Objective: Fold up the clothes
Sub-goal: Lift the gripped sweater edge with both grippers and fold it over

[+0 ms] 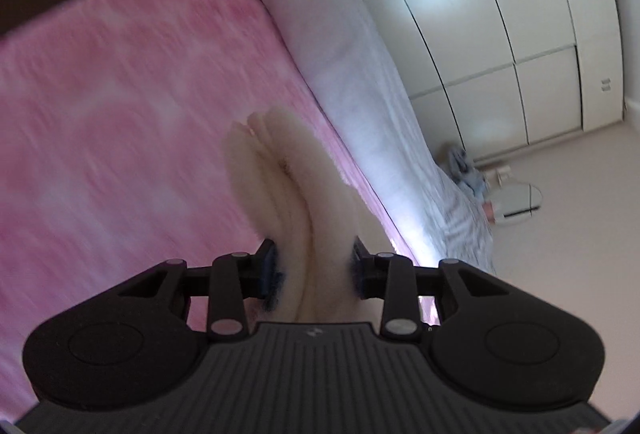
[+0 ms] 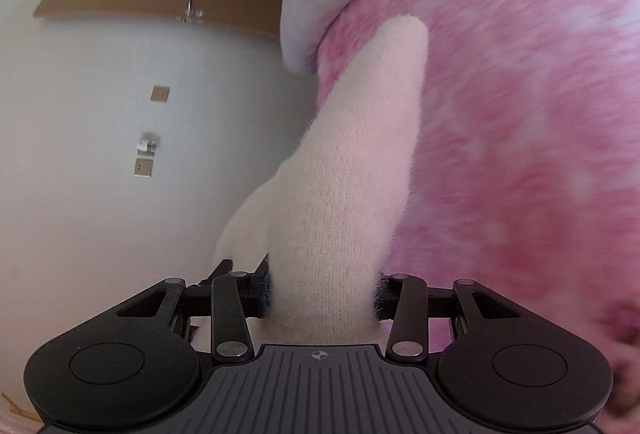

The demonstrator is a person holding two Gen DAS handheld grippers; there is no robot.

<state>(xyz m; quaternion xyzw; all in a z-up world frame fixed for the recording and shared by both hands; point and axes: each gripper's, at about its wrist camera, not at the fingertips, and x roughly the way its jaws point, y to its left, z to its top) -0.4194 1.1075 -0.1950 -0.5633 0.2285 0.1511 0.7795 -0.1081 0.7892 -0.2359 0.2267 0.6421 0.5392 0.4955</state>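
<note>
Both claws grip one cream knit. Left view: your left gripper (image 1: 314,270) pinches bunched folds of the knit (image 1: 280,178), hanging over the pink blanket (image 1: 120,94). Right view: your right gripper (image 2: 324,290) clamps a flat stretch of it. You seem mid-carry; next, lay it flat and smooth.

wrist cams: close, angled down | both see pink blanket (image 1: 120,114) (blurred)
</note>
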